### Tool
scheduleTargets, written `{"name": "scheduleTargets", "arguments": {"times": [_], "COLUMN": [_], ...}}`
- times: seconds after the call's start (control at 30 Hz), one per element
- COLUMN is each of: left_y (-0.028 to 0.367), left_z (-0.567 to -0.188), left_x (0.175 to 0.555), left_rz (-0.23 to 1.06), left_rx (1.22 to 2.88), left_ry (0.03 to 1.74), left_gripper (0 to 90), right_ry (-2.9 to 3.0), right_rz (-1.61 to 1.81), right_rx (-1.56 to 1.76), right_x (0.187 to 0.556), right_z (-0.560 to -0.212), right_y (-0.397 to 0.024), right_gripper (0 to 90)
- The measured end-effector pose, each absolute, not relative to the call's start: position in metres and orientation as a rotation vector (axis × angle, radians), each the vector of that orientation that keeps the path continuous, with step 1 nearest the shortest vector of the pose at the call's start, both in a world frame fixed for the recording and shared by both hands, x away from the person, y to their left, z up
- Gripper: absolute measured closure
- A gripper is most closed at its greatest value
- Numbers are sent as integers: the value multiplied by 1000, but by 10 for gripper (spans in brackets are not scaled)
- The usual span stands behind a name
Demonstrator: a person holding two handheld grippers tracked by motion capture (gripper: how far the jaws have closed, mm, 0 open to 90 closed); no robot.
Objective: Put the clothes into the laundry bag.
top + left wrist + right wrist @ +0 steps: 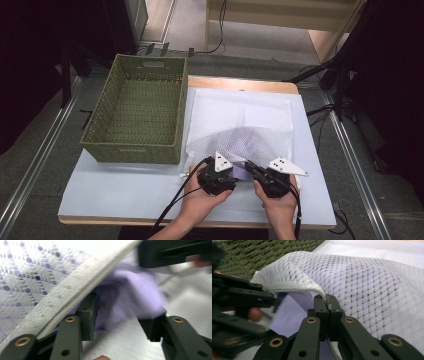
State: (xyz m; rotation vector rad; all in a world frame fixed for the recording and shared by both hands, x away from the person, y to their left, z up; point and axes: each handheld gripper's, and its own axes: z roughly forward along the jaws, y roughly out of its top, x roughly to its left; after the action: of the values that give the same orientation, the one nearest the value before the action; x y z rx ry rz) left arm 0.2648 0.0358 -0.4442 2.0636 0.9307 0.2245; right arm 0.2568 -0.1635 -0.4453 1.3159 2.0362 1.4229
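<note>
White table mat (125, 190), right hand-held gripper (327, 305) clamped on mesh bag (367, 285) edge

The right gripper (328, 305) pinches the white mesh laundry bag's (362, 280) zipper edge above a lilac folded garment (289, 312).

Black two-jaw tongs (239, 172), brass rivets, grey three-cornered plates, trailing black cables; bare forearms.
</note>
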Motion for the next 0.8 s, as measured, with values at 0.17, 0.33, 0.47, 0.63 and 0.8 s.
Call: {"name": "scheduleTargets", "arguments": {"times": [0.17, 0.33, 0.47, 0.63, 0.8], "left_y": [30, 17, 10, 0, -3], "left_z": [-442, -453, -460, -462, -466], "left_x": [262, 273, 286, 293, 299], "left_rz": [196, 239, 336, 423, 506], "left_rx": [2059, 2068, 2074, 2109, 2086], "left_ry": [933, 984, 1045, 1010, 1016], "left_gripper": [425, 399, 527, 773, 839], "right_ry": [2034, 2041, 2039, 2036, 2023], "right_rz": [1426, 1420, 1423, 1418, 1430], "right_rx": [1319, 1312, 1321, 1332, 1363], "right_x": [257, 258, 258, 258, 258], "right_z": [-445, -447, -448, -448, -447], "right_y": [-163, -163, -164, -164, -168], "right_gripper": [897, 897, 897, 897, 897]}}
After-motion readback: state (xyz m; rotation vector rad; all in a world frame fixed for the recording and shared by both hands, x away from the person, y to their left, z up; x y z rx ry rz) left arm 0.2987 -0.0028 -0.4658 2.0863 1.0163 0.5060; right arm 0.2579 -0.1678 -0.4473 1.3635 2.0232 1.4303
